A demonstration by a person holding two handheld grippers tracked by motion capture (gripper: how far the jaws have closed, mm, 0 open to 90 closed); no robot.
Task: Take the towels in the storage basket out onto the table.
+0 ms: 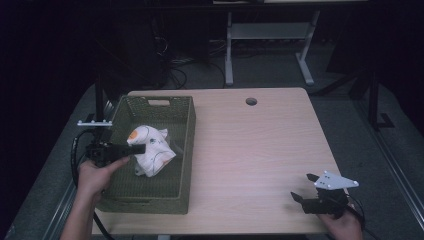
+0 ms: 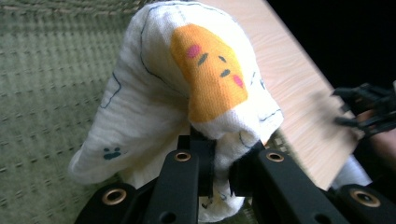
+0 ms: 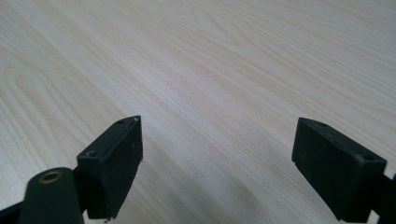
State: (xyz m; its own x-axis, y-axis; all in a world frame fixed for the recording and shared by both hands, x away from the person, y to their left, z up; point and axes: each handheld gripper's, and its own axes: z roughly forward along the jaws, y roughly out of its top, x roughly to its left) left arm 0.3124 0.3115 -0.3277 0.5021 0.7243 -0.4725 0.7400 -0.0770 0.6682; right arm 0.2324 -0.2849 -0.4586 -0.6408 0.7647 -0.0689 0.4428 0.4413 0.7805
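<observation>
The wooden table (image 1: 260,150) carries a green woven basket (image 1: 185,150) on its left half; the rest of the top is bare. Inside the basket hangs a white cloth printed with an orange face (image 1: 150,149). It is bunched and raised off the basket floor, yet still within the walls.

Judging from this, the work is taking the cloth out of the basket. The grasp is done and the lift is under way. What is left is to clear the rim and set the cloth down, probably on the bare tabletop.

The left gripper (image 2: 219,158) comes in over the basket's left wall, its jaws drawn close together and pinching a fold of the cloth (image 2: 187,102) between the pads, so the fabric drapes over them.

The right gripper (image 1: 306,187) waits well apart from the basket, near the table's front right corner. Its jaws are spread wide over bare wood (image 3: 210,84), with nothing between them.
</observation>
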